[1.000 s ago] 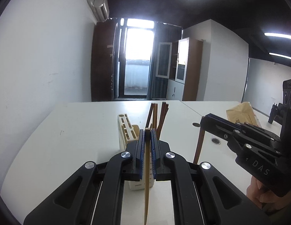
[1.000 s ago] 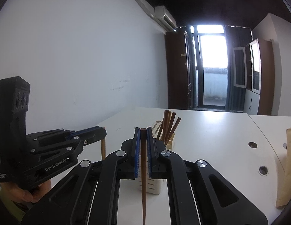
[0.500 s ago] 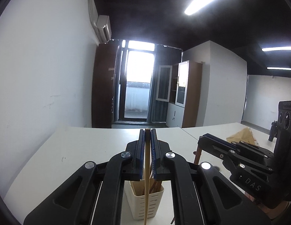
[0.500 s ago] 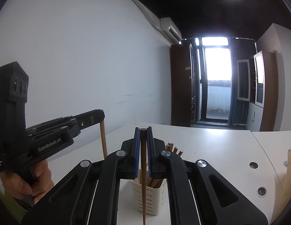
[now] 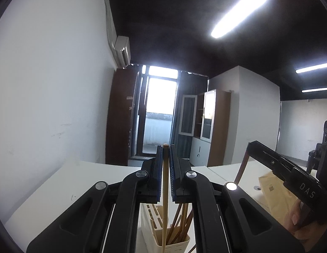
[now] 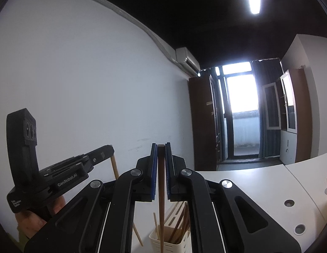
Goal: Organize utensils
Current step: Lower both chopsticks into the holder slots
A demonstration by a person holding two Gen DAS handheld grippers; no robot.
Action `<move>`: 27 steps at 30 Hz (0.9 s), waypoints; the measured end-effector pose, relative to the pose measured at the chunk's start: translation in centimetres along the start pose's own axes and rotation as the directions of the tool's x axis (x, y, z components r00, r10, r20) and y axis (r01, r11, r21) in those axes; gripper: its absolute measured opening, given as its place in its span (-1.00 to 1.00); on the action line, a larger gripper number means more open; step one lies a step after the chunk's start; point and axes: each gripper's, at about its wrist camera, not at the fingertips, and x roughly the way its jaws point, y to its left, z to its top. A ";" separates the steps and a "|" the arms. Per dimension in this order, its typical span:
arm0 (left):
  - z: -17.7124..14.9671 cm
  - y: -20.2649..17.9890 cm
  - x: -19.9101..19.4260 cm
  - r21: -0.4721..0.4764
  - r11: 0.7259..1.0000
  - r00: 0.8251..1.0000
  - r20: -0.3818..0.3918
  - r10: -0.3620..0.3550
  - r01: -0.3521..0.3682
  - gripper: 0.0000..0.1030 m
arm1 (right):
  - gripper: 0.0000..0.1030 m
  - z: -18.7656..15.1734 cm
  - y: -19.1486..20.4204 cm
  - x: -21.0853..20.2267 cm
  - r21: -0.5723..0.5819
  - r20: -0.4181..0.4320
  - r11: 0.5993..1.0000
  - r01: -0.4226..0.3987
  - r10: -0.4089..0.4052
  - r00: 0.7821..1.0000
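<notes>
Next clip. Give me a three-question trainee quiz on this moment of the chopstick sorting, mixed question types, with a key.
1. True or false: the left gripper is clamped on a light chopstick.
2. What does the right gripper hold? A) a spoon B) a dark chopstick C) nothing
3. What stands on the table below both grippers?

Key: 1 true. 2 B. 3 a white utensil holder with chopsticks inside.

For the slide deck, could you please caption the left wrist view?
Left gripper shut on a light chopstick above the white utensil holder; right gripper alongside, holding a darker chopstick.
</notes>
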 end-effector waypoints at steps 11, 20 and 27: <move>0.3 0.1 0.3 -0.029 1.000 0.996 0.085 0.005 -0.002 -0.89 | -0.85 0.3 -1.0 1.4 0.009 0.068 1.000 0.021 -0.021 0.997; -1.6 -0.3 5.4 -0.006 1.000 0.998 -0.054 0.026 -0.026 -0.89 | -0.85 -1.6 -1.9 5.7 0.034 -0.073 0.999 0.009 -0.007 0.997; -3.3 0.0 7.1 0.008 1.000 0.989 -0.149 0.020 -0.019 -0.89 | -0.85 -3.3 -2.6 6.9 0.055 -0.183 0.998 -0.006 0.016 0.983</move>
